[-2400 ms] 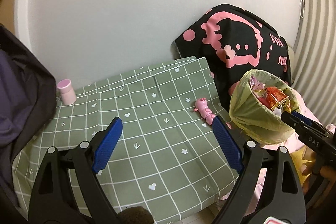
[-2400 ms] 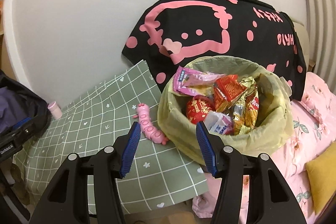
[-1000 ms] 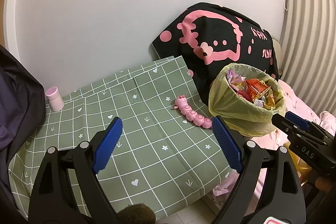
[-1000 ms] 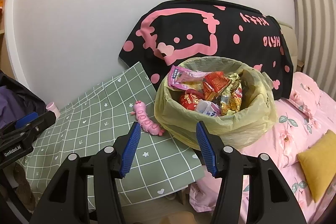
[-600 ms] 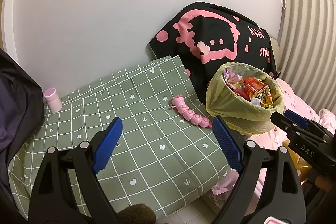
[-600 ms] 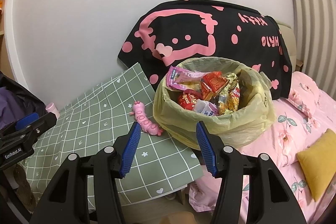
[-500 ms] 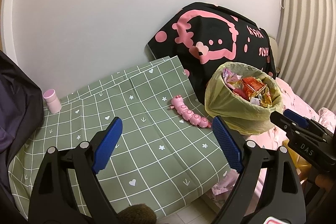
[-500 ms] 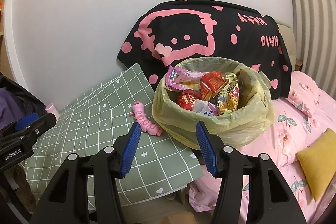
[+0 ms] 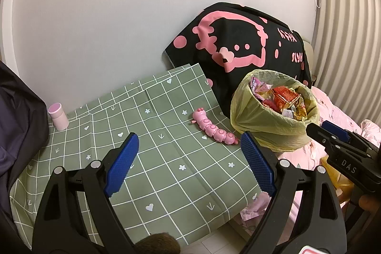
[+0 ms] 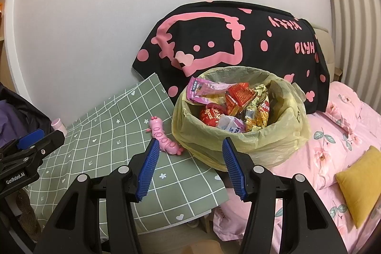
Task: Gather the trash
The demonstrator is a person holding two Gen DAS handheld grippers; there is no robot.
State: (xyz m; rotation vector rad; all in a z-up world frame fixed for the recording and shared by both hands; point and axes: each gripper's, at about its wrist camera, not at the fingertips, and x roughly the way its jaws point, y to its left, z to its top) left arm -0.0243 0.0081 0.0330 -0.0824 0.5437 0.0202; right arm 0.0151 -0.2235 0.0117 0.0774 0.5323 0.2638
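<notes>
A bin lined with a yellow-green bag [image 10: 240, 139] [image 9: 269, 127] sits on the pink bed beside the table, full of snack wrappers [image 10: 228, 106] [image 9: 281, 101]. My right gripper [image 10: 189, 154] hangs open in front of the bin with nothing between its blue pads. My left gripper [image 9: 188, 151] is open too, above the green checked tablecloth [image 9: 154, 146] [image 10: 107, 135], and holds nothing. A pink caterpillar toy [image 9: 213, 129] [image 10: 164, 137] lies on the cloth close to the bin's left side. Each gripper shows at the edge of the other's view.
A small pink bottle [image 9: 58, 117] stands at the cloth's far left by the wall. A dark bag [image 9: 16, 130] rises at the left edge. A black blanket with pink print [image 10: 228, 44] drapes behind the bin. A yellow cushion [image 10: 359, 185] lies on the pink bedding [image 10: 333, 135].
Since 2.4 s ago both grippers have drawn back from the bin, so it looks smaller and farther off. Over the last second hardly anything has shifted. Both stay open.
</notes>
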